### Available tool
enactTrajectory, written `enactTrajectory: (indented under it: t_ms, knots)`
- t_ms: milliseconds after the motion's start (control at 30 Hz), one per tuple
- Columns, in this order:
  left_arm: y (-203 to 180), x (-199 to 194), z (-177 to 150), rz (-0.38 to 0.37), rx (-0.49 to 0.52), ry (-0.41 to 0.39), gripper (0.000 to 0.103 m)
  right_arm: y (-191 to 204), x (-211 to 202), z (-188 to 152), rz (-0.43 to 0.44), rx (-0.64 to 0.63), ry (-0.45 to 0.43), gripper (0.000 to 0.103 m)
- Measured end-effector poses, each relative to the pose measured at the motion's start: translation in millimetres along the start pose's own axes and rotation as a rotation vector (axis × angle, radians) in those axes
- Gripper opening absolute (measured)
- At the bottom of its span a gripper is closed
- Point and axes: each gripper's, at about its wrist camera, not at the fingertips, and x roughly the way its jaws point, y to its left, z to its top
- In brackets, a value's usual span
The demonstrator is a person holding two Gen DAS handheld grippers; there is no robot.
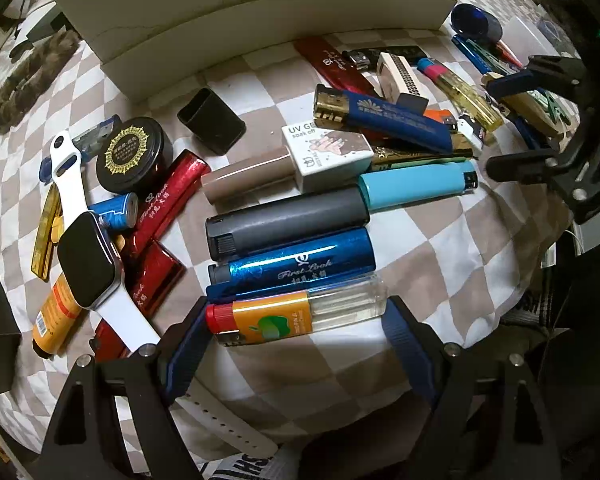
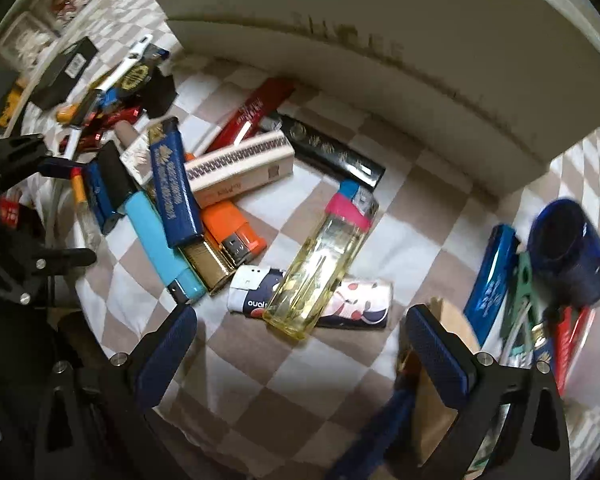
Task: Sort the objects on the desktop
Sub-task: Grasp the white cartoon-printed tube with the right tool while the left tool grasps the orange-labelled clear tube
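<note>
Many lighters lie scattered on a checkered cloth (image 1: 440,248). In the left wrist view my left gripper (image 1: 296,320) stands open around an orange-labelled clear lighter (image 1: 296,314), its blue pads at either end; whether they touch it I cannot tell. Behind it lie a shiny blue lighter (image 1: 300,266), a grey one (image 1: 288,220) and a light blue one (image 1: 416,184). In the right wrist view my right gripper (image 2: 300,340) is open and empty, just in front of a clear yellow lighter (image 2: 324,264) lying across a patterned white lighter (image 2: 256,290).
A white shoe box (image 1: 260,12) stands along the back. A white smartwatch (image 1: 88,256), a black round tin (image 1: 134,154) and red lighters sit at the left. A dark blue cup (image 2: 568,256) and more lighters lie at the right. The cloth edge is close.
</note>
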Motion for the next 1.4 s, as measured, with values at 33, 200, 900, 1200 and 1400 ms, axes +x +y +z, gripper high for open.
enactTrajectory:
  t_ms: [33,200,900,1200,1400]
  knots:
    - [2,-1,-1,-0.001,0.001,-0.001,0.085,1,2,0,-0.013,0.006,0.006,0.103]
    - [7,-5,-4,-0.002,0.009,-0.002,0.085,1,4,1,-0.025,0.056,0.011,0.087]
    - [21,-42,11,-0.036,0.037,-0.045,0.085,18,-43,-9,0.033,0.076,-0.07,0.084]
    - [36,-38,27,-0.054,0.034,-0.102,0.085,27,-67,2,0.023,0.049,-0.178,0.084]
    - [-17,8,74,-0.068,0.012,-0.124,0.085,29,-85,3,0.008,0.011,-0.238,0.084]
